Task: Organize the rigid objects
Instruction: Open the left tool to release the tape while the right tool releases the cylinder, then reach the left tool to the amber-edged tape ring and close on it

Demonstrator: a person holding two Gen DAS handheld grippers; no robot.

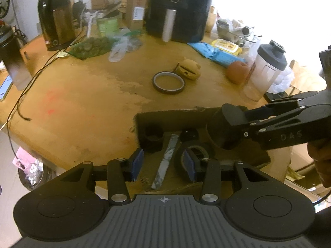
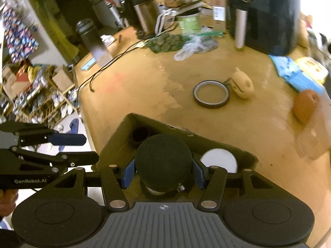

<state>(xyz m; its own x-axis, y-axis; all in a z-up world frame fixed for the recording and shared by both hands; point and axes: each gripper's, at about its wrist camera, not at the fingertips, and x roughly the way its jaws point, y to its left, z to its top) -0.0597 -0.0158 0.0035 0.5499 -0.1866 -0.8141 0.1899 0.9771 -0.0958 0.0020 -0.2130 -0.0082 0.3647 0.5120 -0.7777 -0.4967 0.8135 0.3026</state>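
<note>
half-hidden cardboard box (image 2: 206,142) under tongs (image 2: 163,172)

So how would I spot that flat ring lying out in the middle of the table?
Start at the big black air fryer at the back of the wooden table, then come forward onto bare wood. The tape roll lies flat beside a small tan burger-shaped toy; it alone is a thin, dark, hollow hoop.

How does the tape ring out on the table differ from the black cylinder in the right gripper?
The tape ring is a thin, flat hoop with an open middle; the black cylinder is thick and capped by a solid matte top.
The tape ring lies free on the bare table; the black cylinder sits clamped between the right gripper pads, over the cardboard box.
Both are round and dark.
</note>
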